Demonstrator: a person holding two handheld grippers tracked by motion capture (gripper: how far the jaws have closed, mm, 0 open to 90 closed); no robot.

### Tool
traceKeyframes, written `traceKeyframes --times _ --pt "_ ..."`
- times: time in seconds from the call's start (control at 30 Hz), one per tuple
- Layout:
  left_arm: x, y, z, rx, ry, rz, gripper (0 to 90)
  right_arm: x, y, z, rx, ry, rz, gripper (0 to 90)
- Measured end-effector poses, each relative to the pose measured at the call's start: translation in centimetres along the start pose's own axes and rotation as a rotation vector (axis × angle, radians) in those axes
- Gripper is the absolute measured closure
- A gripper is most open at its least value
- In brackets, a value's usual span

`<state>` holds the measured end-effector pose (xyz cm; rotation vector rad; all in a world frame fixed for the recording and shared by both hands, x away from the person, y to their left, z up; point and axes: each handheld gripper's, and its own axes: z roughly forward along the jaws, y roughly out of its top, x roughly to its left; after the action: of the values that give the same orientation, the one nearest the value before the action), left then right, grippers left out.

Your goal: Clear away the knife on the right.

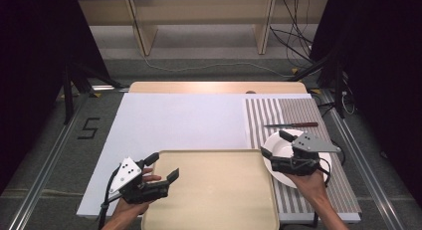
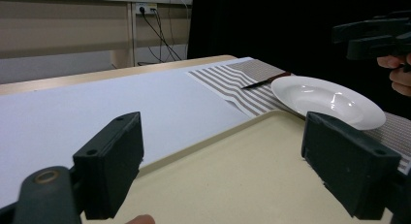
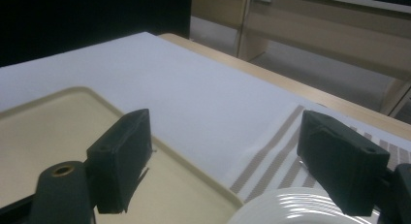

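Note:
A beige tray [image 1: 214,190] lies at the table's near edge. My left gripper [image 1: 162,166] hovers open over the tray's left rim, jaws wide apart with nothing between them; the left gripper view looks across the tray [image 2: 232,180] toward a white plate [image 2: 329,99]. That plate [image 1: 278,144] rests on a striped placemat [image 1: 298,115] just right of the tray. My right gripper [image 1: 276,143] is open above the plate's left part, empty. In the right gripper view the plate's rim [image 3: 286,207] sits low between the jaws, beside the tray corner [image 3: 203,185].
A knife [image 1: 291,124] with a dark handle lies on the placemat beyond the plate, also seen as a knife [image 2: 264,81] from the left gripper. A white sheet [image 1: 179,120] covers the table's middle. Wooden shelf legs and cables stand behind the table.

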<state>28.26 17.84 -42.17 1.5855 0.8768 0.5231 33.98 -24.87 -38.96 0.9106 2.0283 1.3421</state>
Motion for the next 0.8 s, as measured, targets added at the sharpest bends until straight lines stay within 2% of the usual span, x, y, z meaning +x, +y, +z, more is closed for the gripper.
traceKeyframes --times 0.17,0.23,0.53,0.8 --pt "0.0 0.0 0.0 0.0 0.005 0.001 14.9 -1.6 0.7 0.7 0.037 -0.012 -0.019 21.6" --pt "0.0 0.0 0.0 0.0 0.006 0.001 14.8 -2.4 0.9 0.9 0.048 -0.041 -0.028 22.5" --pt "0.0 0.0 0.1 0.002 0.006 0.001 14.8 -5.8 1.2 2.2 0.118 -0.067 0.002 22.9" --pt "0.0 -0.1 0.1 0.008 0.008 -0.001 14.9 -8.4 1.0 3.6 0.188 -0.053 0.042 23.0"
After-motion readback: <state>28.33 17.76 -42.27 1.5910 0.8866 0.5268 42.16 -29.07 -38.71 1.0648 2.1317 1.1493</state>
